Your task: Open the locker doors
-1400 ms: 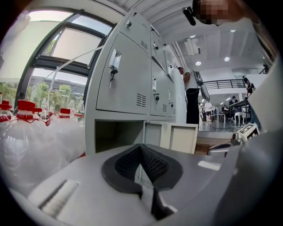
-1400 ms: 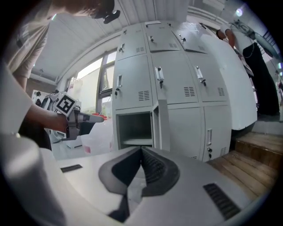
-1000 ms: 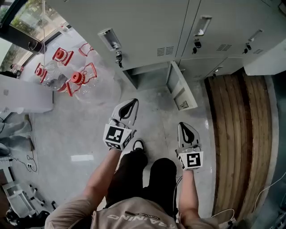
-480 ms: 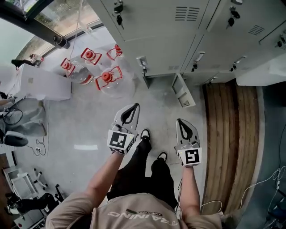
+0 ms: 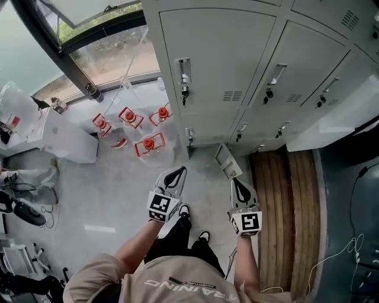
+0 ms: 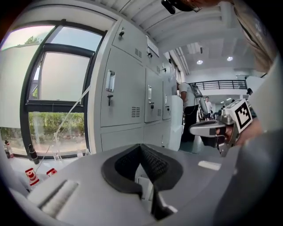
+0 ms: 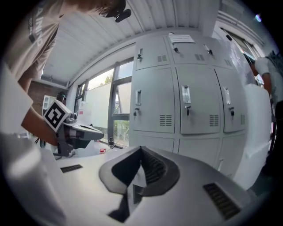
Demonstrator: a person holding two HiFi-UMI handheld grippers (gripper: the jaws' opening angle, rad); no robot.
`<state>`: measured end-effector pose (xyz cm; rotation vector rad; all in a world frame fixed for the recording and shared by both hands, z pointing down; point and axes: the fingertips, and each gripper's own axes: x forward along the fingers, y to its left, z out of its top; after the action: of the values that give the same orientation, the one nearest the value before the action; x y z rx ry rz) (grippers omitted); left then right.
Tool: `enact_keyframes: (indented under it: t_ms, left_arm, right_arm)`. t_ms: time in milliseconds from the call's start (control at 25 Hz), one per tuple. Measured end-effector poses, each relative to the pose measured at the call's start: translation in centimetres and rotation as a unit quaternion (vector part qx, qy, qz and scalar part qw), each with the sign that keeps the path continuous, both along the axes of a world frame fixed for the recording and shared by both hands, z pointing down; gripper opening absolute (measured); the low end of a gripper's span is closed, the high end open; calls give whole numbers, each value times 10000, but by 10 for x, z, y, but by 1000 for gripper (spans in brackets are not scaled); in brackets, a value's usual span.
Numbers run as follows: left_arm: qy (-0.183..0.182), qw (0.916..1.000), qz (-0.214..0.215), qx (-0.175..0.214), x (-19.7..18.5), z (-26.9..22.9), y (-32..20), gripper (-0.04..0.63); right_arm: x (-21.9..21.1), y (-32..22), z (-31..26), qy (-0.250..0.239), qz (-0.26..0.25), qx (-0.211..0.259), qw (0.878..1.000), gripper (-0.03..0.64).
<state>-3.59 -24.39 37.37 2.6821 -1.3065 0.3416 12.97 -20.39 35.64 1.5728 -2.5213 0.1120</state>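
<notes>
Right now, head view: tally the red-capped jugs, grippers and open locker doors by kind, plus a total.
red-capped jugs: 4
grippers, the left gripper and the right gripper: 2
open locker door, low in the bank: 1
Total: 7

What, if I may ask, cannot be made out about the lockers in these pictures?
What lies behind the open bottom door: head view, angle too steep.
Topmost lockers: head view, cut off by the upper edge.
Sheet on one: right gripper view, print too small.
</notes>
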Motion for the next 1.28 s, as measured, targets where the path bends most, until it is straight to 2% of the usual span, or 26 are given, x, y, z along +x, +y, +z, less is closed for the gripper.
enact_keyframes:
  t_ms: [160,400,560,720,840,960,1160,1280]
  left_arm:
    - [1,9998,131,126,-8,-40,-7,6]
    - [229,9987,417,207,-18,-78,-25,6]
    - [331,9973,458,461,-27,-98,-37,6]
    - [310,9966,474,603,-30,-111,-51,6]
    - [380,9969,385,576,-27,-123,-54,6]
    - [543,9968,186,556,-25,-139,-61,6]
    - [508,9961,-166,707,-23,-161,-67,6]
    - [557,9955,-397,651,-21,-165,-66,6]
  right_arm:
    - [-13,-4,-45,151,-91,59,9998,11]
    - [-40,-18,-90,159,-93,200,9996,11]
    - [-49,-27,-118,186,131,519,9984,11]
    - [-45,-41,-138,-1,369,672,9971,11]
    - [-41,-47,-145,79,341,694,9970,11]
    - [-39,-56,-152,-78,166,684,9975,11]
    - [-40,-69,-171,-257,-319,641,9971,11]
    - [-38,-74,-174,-388,-592,517,9962,11]
